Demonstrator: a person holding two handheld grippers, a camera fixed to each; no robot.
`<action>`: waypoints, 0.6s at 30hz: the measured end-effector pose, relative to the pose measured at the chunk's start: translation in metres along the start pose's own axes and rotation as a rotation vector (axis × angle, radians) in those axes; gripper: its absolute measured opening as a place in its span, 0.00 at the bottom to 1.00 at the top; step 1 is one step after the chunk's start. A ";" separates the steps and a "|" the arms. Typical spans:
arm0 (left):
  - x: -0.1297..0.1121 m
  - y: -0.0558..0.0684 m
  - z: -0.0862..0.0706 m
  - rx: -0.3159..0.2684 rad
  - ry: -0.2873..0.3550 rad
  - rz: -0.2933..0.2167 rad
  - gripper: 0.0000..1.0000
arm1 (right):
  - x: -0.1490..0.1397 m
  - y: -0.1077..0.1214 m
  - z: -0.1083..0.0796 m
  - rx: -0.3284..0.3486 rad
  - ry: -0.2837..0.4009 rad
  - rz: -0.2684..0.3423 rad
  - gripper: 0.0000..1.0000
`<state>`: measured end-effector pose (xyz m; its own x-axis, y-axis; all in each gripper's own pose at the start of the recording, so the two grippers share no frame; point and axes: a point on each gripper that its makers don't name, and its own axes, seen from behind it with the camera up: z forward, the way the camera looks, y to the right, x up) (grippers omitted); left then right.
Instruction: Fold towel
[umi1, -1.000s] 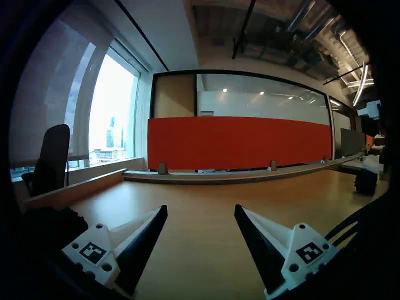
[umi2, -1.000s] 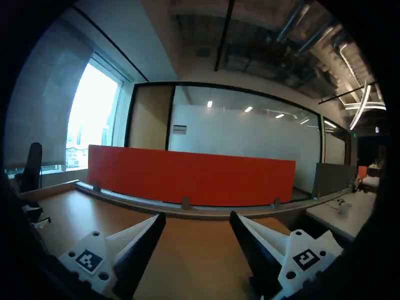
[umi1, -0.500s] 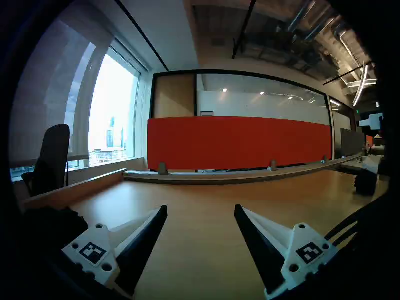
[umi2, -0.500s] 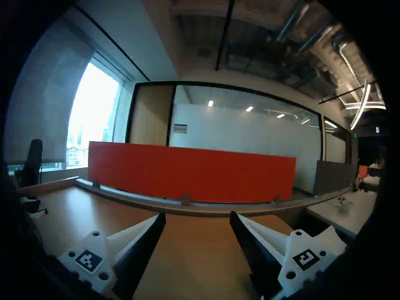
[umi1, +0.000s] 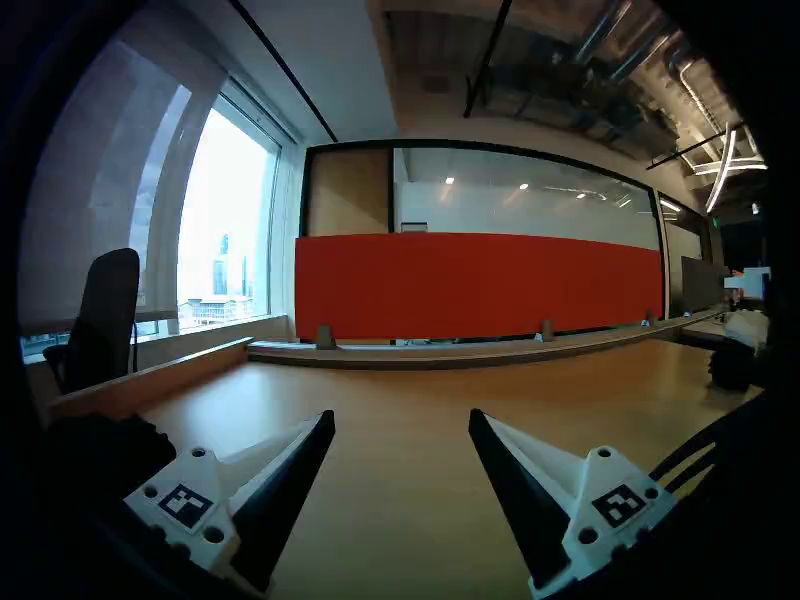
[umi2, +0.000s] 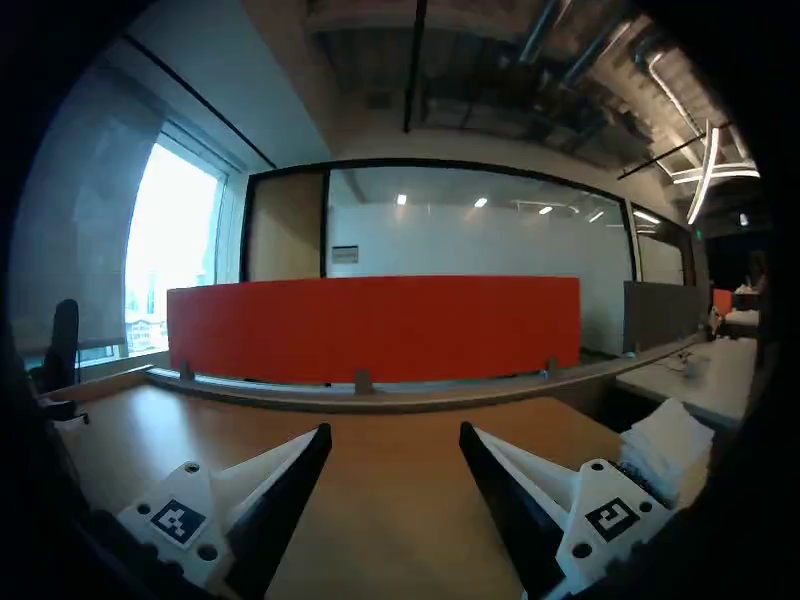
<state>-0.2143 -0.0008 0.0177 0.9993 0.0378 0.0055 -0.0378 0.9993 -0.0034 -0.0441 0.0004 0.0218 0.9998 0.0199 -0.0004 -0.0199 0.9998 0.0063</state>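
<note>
A white stack of folded towels (umi2: 668, 452) lies on the wooden table (umi2: 400, 500) at the right of the right gripper view, just beyond the right finger. My right gripper (umi2: 395, 432) is open above the tabletop with nothing between its fingers. In the left gripper view my left gripper (umi1: 400, 418) is also open over bare wood (umi1: 400, 480), holding nothing. A dark object with something white on top (umi1: 738, 350) sits at the table's far right; it is too small to make out.
An orange divider panel (umi1: 480, 285) runs along the table's far edge, with a glass wall behind it. A black office chair (umi1: 100, 320) stands at the left by the window. Another desk (umi2: 700, 375) lies to the right.
The right gripper view has swung to the right, bringing the white towel stack into sight at its right edge. The left gripper has stayed put.
</note>
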 end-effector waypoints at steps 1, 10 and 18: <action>0.000 0.000 0.000 0.000 0.000 0.000 1.00 | -0.004 0.000 0.000 0.004 0.002 -0.001 0.99; 0.000 0.000 0.000 0.000 0.000 0.000 1.00 | -0.041 0.005 0.003 0.018 -0.005 -0.001 0.99; 0.000 0.000 0.000 0.000 0.000 0.000 1.00 | -0.063 0.007 0.004 0.025 -0.009 0.026 0.99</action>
<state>-0.2145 -0.0011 0.0176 0.9993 0.0374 0.0055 -0.0374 0.9993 -0.0035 -0.1075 0.0056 0.0254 0.9989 0.0456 0.0087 -0.0459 0.9985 0.0313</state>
